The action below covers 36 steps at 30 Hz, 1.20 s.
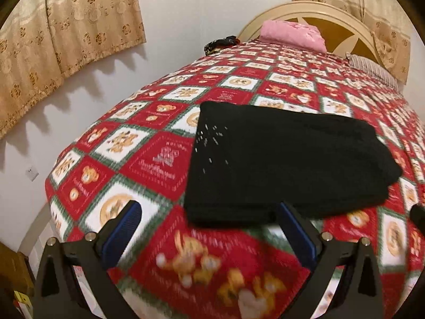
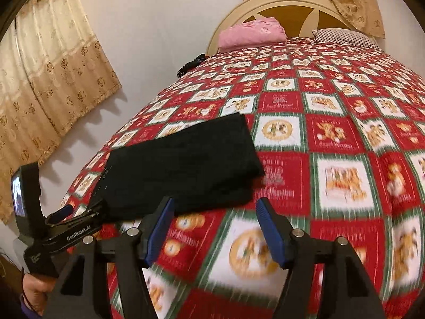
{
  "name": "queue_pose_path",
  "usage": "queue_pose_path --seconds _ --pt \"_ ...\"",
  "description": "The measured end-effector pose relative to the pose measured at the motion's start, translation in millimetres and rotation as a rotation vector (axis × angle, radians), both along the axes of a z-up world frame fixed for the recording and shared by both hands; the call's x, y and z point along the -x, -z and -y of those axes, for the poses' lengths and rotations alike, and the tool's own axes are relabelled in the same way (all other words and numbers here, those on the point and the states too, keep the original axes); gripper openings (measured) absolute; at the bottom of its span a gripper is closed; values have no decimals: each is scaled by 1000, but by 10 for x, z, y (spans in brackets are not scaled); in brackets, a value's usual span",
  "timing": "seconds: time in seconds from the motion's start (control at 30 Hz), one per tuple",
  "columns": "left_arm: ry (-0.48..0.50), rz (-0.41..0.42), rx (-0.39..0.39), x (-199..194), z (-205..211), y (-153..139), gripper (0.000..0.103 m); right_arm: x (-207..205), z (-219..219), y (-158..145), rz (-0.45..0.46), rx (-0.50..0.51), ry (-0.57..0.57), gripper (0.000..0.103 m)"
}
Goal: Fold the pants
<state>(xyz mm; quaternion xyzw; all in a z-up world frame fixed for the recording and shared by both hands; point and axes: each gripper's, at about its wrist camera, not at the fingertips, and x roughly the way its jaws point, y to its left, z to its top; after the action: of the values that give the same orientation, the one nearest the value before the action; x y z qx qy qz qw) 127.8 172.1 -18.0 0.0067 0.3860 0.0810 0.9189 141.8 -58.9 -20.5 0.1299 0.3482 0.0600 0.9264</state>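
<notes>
Nearest me: my left gripper (image 1: 209, 228), jaws spread wide, nothing between the blue pads (image 1: 132, 218). The inner pad sits right at the near edge of the pants (image 1: 279, 159); whether it touches the cloth I cannot tell through the blur. My right gripper (image 2: 215, 228) also stands open with only bedspread between its pads, the left-side pad just at the fabric's near hem, the other clear of it.

The pants: one black bundle, already doubled over into a compact slab, flat on the red bear-print bedspread (image 1: 148, 159). From the left fingers it lies ahead and to the right; from the right fingers it lies ahead and to the left. So it sits between my two hands, near edge toward me. Its long axis runs across my view, side to side, slightly skewed. Both hands are about equally close; the left looks a shade nearer the corner. A scatter of small pale stitches or studs marks the left end.

My judgement: folding is far along, perhaps one more fold or just a smoothing left. Any further fold would mean bringing one short end over the other along that long axis.

Further off: one pink folded cloth (image 1: 294, 34) at the head of the bed, one striped pillow (image 2: 342, 37), one small dark object (image 1: 220, 43) at the bed's edge, one cream headboard (image 2: 279, 0), curtains (image 1: 66, 26) on the wall.

Count: two grippers, one pair of pants.
</notes>
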Motion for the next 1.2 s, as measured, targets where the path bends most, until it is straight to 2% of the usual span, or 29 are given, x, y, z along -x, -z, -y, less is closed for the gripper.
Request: queue_pose_path --seconds 0.17,0.3,0.4,0.5,0.6,0.77,1.2 --pt "1 65 20 405 61 -107 103 393 -121 -37 34 81 25 66" --pt "22 120 -19 703 113 -220 103 705 -197 -148 91 118 57 66" --pt "24 162 -33 867 114 -314 103 901 -277 -294 160 126 60 66" --pt "24 185 -13 976 88 -398 103 1075 -328 -470 239 134 71 67" --pt "30 203 -4 1037 95 -470 103 1244 -351 -643 324 140 85 77" --pt "32 230 -12 1112 142 -542 103 1426 -340 -816 420 161 113 78" --pt "28 224 -82 1135 268 -526 103 1362 -170 -735 372 104 132 78"
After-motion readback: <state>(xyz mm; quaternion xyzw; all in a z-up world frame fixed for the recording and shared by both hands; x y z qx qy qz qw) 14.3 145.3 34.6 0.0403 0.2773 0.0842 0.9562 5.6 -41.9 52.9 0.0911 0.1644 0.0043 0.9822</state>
